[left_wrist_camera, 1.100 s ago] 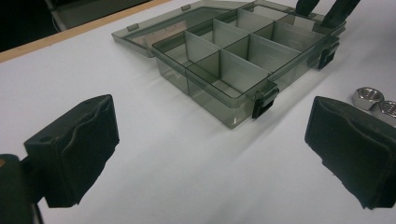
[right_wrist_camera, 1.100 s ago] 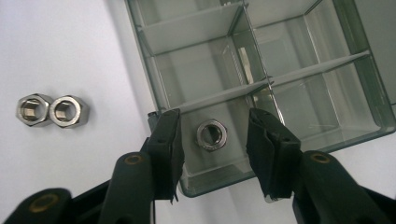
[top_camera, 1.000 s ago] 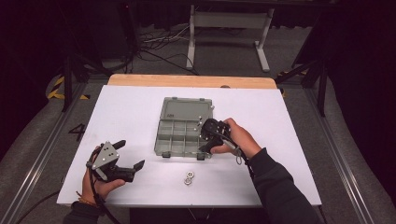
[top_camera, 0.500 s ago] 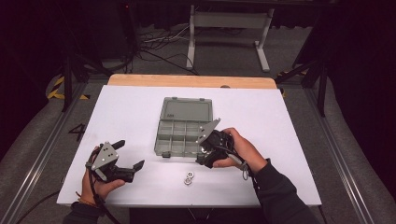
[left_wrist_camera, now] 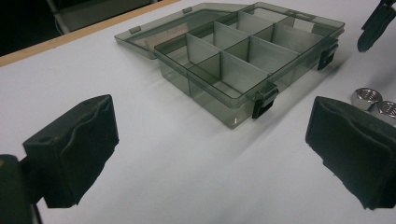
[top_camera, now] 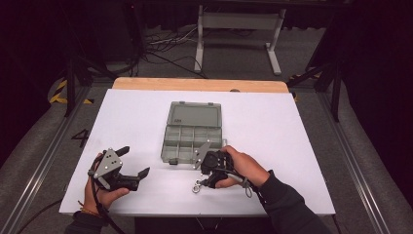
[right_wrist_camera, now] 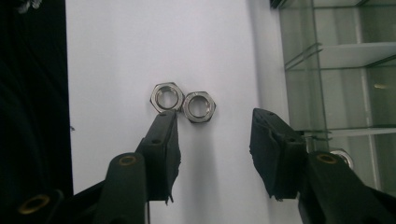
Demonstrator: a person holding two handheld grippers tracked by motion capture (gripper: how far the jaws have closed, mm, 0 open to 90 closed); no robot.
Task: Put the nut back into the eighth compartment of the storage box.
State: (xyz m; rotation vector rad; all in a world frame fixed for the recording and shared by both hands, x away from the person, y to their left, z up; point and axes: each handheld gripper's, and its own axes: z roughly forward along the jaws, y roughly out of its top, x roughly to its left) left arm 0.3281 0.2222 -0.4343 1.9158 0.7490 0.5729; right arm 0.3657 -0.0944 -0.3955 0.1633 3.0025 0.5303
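Note:
Two steel hex nuts (right_wrist_camera: 200, 106) lie touching each other on the white table (top_camera: 272, 131), in front of the open clear grey compartment box (top_camera: 192, 131). They also show as hex nuts (top_camera: 196, 186) and hex nuts (left_wrist_camera: 366, 97). My right gripper (right_wrist_camera: 214, 116) points down at them. Its jaws have just been closing and stand apart with nothing pressed between them. The left fingertip (right_wrist_camera: 166, 116) is at the edge of the left nut (right_wrist_camera: 167, 97), and the other nut sits just ahead of the gap. My left gripper (top_camera: 134, 162) rests open near the front left with nothing in it.
The box's lid (top_camera: 195, 113) lies flat behind its compartments, and two black latches (left_wrist_camera: 264, 100) stick out on the near side. Through the box wall a small metal part (right_wrist_camera: 343, 156) shows in one compartment. The table's front edge is close to both hands.
My right gripper has moved from above the box's front compartments toward the table's front edge and down to the two nuts. The left gripper has stayed put.

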